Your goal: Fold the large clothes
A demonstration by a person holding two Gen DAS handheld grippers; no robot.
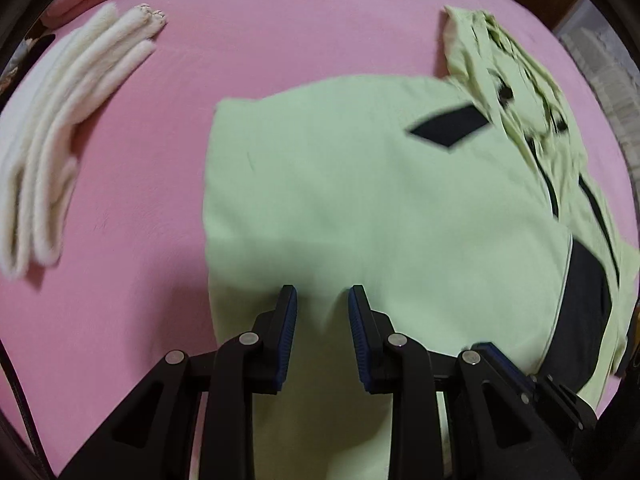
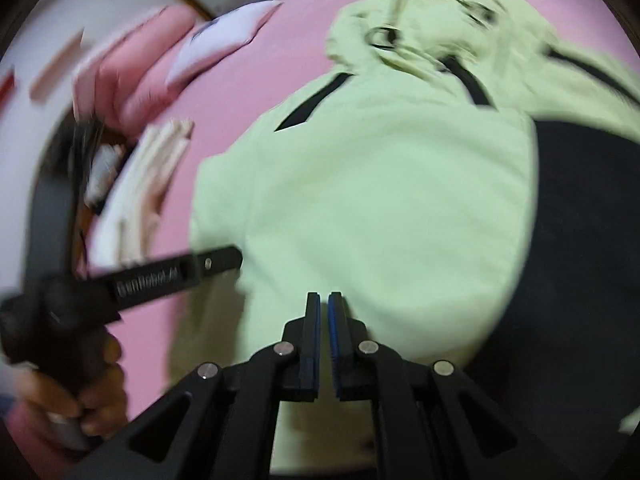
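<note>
Green jacket [image 1: 360,200] on pink bed [image 1: 140,240] | left gripper [image 1: 322,300] parted, empty | right gripper [image 2: 324,304] nearly closed, empty

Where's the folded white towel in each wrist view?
Left wrist: white towel at the left edge, on the pink sheet, apart from the green jacket.
Right wrist: towel at left-centre, blurred.
Shared landmark: the jacket's black chest stripe.

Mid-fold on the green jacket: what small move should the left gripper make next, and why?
Probably lower the left gripper and close it on the near edge of the green jacket. Its jaws stand open over that edge with no cloth between them, while the right gripper is nearly shut beside it; whether it pinches cloth is unclear.
</note>
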